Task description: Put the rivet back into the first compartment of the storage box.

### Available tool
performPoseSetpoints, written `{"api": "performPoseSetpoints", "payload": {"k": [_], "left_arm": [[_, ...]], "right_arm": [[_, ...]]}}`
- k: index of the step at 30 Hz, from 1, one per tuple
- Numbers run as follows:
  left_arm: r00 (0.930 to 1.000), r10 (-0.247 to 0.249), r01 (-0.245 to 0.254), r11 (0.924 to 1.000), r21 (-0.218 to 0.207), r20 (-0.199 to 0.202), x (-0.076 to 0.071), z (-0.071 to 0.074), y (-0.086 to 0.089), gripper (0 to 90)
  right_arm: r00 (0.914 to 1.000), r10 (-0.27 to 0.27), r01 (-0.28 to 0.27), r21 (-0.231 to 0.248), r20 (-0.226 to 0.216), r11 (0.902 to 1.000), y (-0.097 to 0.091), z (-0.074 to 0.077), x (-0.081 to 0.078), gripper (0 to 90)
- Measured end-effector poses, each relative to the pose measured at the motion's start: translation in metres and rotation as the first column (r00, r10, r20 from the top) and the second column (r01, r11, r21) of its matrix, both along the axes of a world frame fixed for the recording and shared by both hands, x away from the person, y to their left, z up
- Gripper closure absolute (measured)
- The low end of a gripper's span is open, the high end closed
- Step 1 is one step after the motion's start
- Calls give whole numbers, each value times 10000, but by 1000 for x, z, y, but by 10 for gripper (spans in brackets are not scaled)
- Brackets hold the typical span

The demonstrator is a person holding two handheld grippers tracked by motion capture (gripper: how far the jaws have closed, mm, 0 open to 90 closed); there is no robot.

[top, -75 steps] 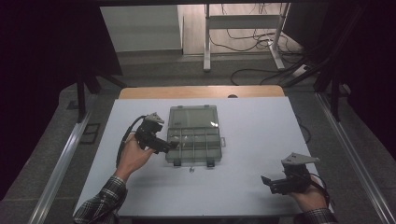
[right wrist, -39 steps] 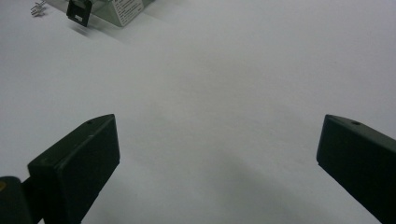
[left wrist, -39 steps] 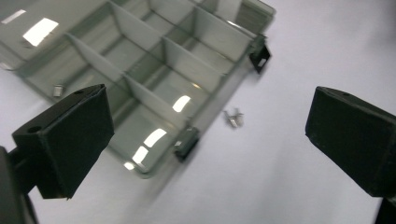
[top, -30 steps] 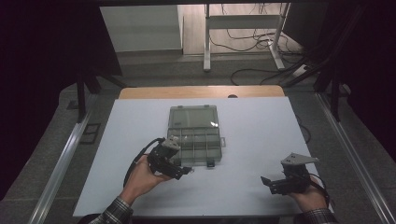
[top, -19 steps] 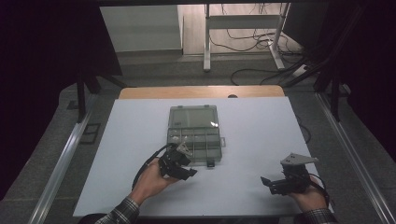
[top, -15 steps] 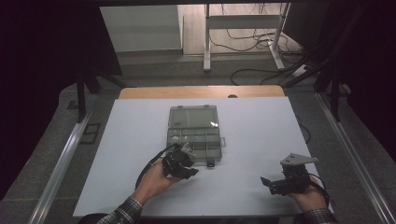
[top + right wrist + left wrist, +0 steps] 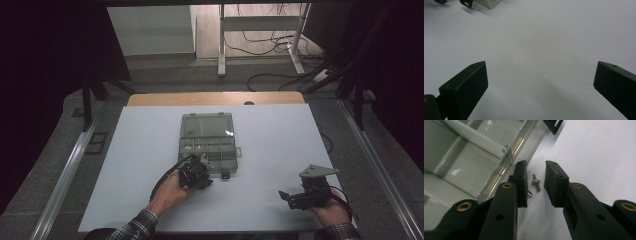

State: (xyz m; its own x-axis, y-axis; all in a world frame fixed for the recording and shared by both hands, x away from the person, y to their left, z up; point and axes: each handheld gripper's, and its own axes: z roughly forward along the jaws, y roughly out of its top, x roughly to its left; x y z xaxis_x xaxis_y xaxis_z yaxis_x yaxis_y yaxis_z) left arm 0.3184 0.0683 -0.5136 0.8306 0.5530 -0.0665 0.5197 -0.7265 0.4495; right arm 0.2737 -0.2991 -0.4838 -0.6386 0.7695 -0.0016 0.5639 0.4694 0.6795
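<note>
Screws lay at the heart of the work: one small metal screw (image 7: 536, 182) rested on the white counter (image 7: 280, 145) just beside the near wall of the clear compartment box (image 7: 207, 140), with a second screw (image 7: 529, 193) half hidden behind the left jaw. By the look of it the piece would be light, hard and stiff, smooth enough to roll or squirt out of a pinch, so the shank just under the head seemed the best place to take it, squarely across.

The left claw (image 7: 535, 176), seen in the high view at the box's near left corner (image 7: 199, 176), had just been closing; its jaws stood narrow with the screw between them, not yet pressed on it. The right claw (image 7: 540, 82) stood wide and empty over bare counter near the near right corner (image 7: 294, 199).
</note>
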Motion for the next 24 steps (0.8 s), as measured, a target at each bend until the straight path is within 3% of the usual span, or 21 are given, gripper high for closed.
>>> {"api": "performPoseSetpoints", "payload": {"k": [7, 12, 15, 24], "left_arm": [[9999, -89, 89, 9999, -73, -94, -2, 0, 0, 817], [9998, -48, 47, 10000, -73, -191, -2, 1, 0, 833], [9992, -35, 22, 9995, -319, -398, -1, 2, 1, 834], [9987, 102, -150, 9949, -999, -489, -5, 15, 1, 834]], "right_arm": [[10000, 15, -15, -23, -7, 10000, 0, 0, 0, 0], [10000, 19, -19, -28, -12, 10000, 0, 0, 0, 0], [10000, 19, -19, -16, -2, 10000, 0, 0, 0, 0], [10000, 24, -24, -3, -8, 10000, 0, 0, 0, 0]]}}
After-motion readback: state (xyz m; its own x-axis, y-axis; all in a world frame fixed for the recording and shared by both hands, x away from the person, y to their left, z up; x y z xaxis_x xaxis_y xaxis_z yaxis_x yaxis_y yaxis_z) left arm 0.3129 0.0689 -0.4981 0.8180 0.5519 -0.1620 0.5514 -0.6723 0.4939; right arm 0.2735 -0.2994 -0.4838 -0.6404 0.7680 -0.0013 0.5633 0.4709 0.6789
